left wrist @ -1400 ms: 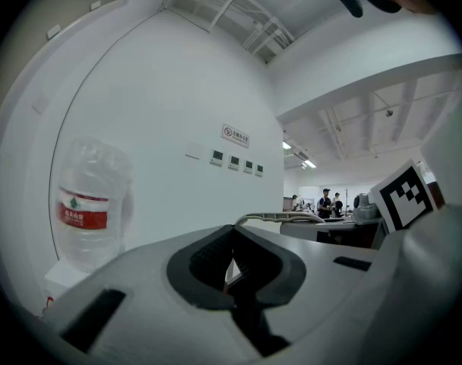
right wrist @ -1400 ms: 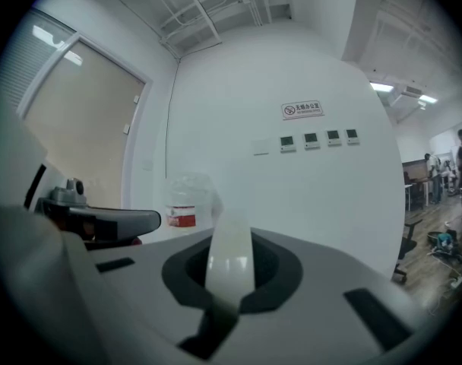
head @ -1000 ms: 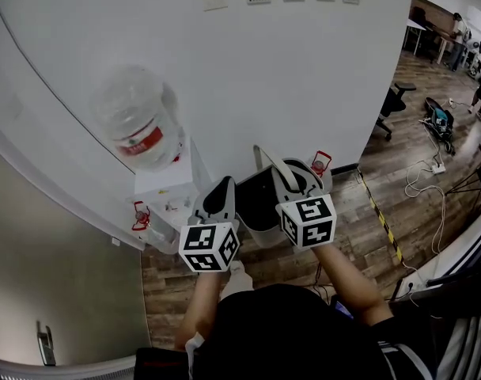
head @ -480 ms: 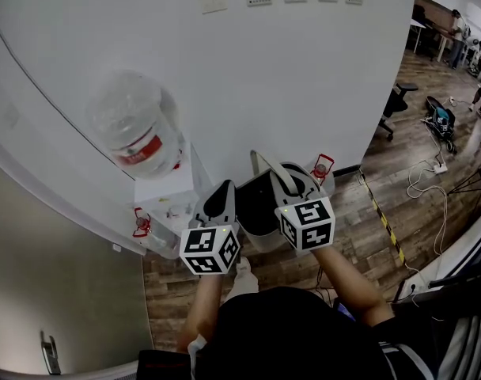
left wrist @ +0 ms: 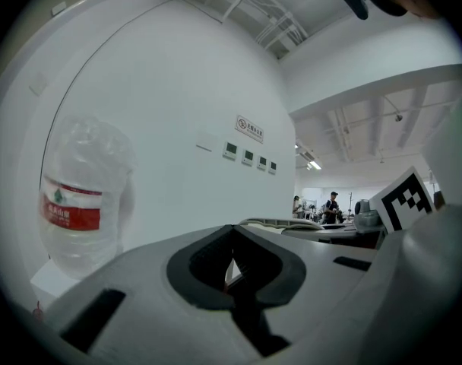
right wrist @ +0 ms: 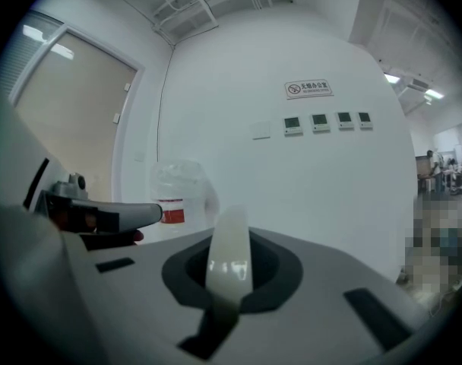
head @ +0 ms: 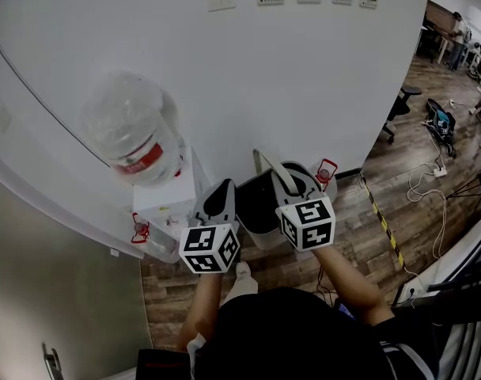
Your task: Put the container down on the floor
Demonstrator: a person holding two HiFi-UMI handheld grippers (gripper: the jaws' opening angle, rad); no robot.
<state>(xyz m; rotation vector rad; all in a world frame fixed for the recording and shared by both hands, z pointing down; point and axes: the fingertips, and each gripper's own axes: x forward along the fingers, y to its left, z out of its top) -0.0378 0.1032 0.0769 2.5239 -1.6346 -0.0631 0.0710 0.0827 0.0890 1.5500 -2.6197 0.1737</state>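
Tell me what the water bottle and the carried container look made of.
Water bottle: clear, glossy plastic by the look; the wall shows through it.
Container: likely moulded plastic; dark matte body, pale rim with a glossy highlight.

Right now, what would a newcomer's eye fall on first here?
The big clear water bottle with a red label, upended on the white dispenser at left. Then the dark container at centre, held over the wood floor between the left gripper and right gripper, whose jaws clamp its pale rim.
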